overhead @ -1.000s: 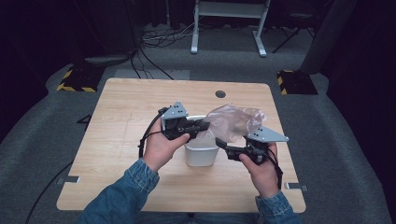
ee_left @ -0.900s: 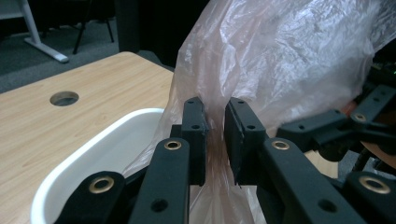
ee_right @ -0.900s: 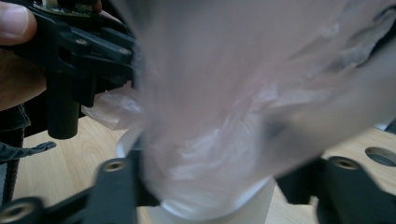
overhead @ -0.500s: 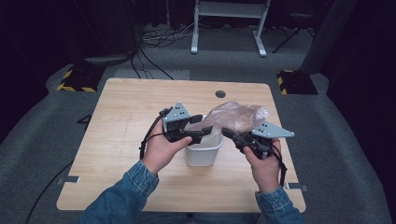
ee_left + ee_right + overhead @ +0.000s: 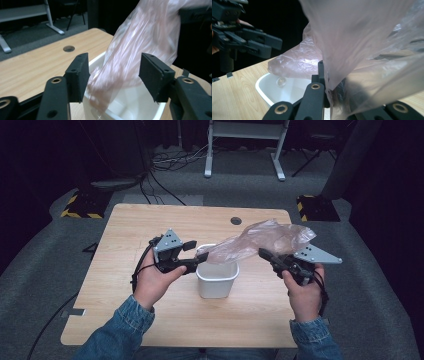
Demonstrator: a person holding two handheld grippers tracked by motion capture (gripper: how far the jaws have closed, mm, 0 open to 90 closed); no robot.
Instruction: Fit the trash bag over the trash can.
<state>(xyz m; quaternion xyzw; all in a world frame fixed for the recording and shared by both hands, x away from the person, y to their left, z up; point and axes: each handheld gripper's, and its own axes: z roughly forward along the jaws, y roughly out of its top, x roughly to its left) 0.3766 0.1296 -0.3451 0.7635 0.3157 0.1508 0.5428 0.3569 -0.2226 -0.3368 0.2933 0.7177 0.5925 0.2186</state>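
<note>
Left tongs (image 5: 199,251) gape wide — right tongs (image 5: 265,256) clamped, both hands raised apart.

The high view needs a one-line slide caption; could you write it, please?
Right tongs hold a pinkish plastic bag above a white bin; left tongs open beside it.

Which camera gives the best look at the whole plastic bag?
The high view: the whole plastic bag stretches from the white bin to the right hand-held gripper. The left gripper view shows a blurred end dipping into the bin; the right gripper view shows draped film close up.
</note>
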